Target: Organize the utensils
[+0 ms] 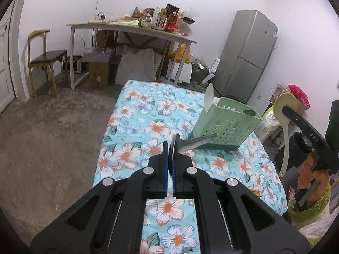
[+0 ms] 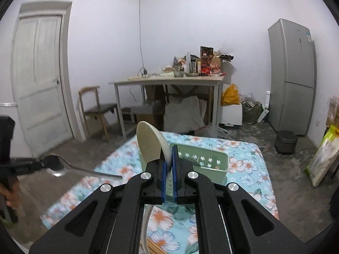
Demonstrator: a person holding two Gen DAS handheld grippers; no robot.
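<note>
Mid-transfer: your left gripper (image 1: 171, 148) clamps the spoon (image 1: 190, 142), right gripper (image 2: 169, 160) clamps the ladle (image 2: 149, 142), both held above the table; next, handles down into the caddy (image 1: 224, 124) near its right edge.

chopsticks (image 2: 155, 247): cut by bottom edge | holder (image 2: 203, 160) contents: hidden

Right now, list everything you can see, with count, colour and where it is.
metal spoon: one, silver, in left jaws
rice paddle: one, cream, in right jaws
caddy: one, green, on cloth
chopsticks: some, wooden, near edge of cloth
cloth: one, blue floral, over table
fridge: one, grey, right wall
desk: one, white, cluttered, back wall
chair: one, wooden, beside desk
door: one, white, left
left gripper: shut
right gripper: shut
</note>
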